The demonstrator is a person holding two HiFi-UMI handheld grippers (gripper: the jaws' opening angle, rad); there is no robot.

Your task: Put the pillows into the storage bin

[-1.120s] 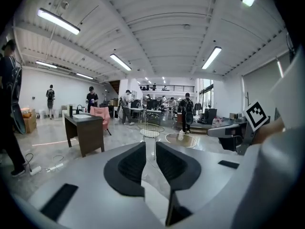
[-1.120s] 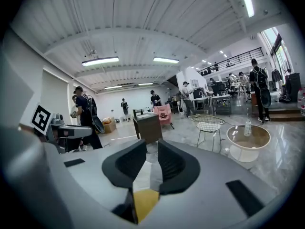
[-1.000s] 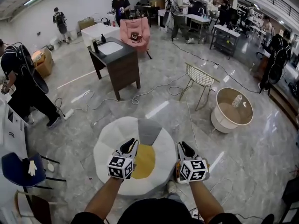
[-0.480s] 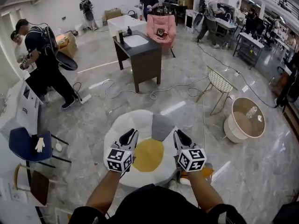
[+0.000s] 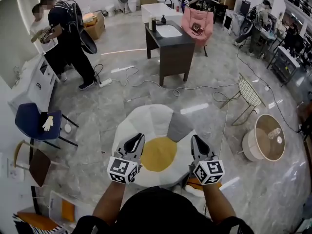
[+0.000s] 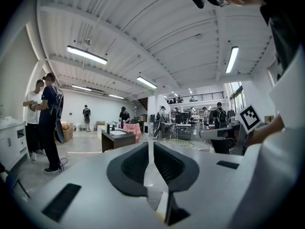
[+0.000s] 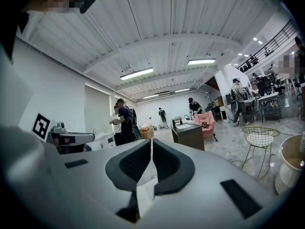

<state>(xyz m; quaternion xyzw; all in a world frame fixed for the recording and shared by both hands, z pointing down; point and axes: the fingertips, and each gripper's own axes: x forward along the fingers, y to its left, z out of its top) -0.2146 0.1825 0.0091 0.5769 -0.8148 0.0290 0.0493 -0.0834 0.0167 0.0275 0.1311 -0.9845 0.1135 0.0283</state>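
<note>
Pillow: the round pillow (image 5: 158,152), white and grey petals about a yellow middle, hangs between my two tongs, close in front of me and, I judge, clear of the floor (image 5: 97,116).
Left tongs: the left tongs (image 5: 138,139) are narrow and have just been closing, with a fold of the pillow's left edge nipped between them.
Right tongs: the right tongs (image 5: 197,141) are pressed nearly together, just tightened on a fold of the right edge.
Just changed: both grips firmed up. My view has swung, so the round white tub (image 5: 249,152) now sits further right and nearer.
Meaning: I reckon the pick-up is made and the carry comes next. The tub, probably the bin, is still well apart on the right.
Risk: thin pinches of fabric could slip.
</note>
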